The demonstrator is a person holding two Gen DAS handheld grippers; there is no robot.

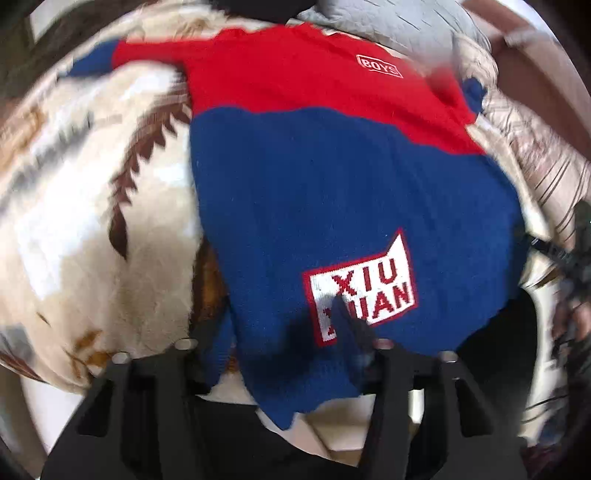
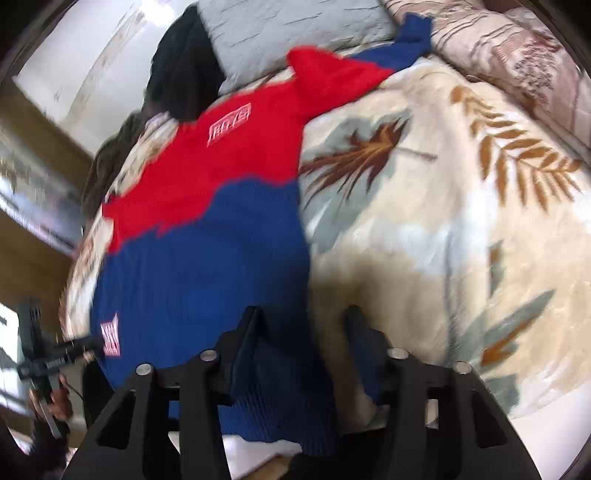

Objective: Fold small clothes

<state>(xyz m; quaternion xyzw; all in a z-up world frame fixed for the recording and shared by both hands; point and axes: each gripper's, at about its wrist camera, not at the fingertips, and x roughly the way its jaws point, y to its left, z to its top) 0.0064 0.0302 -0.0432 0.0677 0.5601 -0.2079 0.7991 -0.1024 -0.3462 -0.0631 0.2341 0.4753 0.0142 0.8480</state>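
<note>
A small red and blue knit sweater (image 1: 332, 177) lies face up on a bed, its red chest and sleeves far, its blue hem near; it also shows in the right wrist view (image 2: 199, 251). A white "XIU" patch (image 1: 364, 291) sits low on the blue part. My left gripper (image 1: 284, 354) straddles the hem's left corner, its fingers wide apart with cloth between them. My right gripper (image 2: 301, 325) straddles the hem's right corner, fingers (image 2: 243, 339) apart over the blue knit. The left gripper also shows at the right view's left edge (image 2: 55, 354).
A cream fleece blanket with brown and grey leaf prints (image 2: 443, 206) covers the bed. A grey quilted pillow (image 2: 288, 33) and a patterned pillow (image 2: 517, 55) lie beyond the sweater's collar. The bed's near edge runs just below both grippers.
</note>
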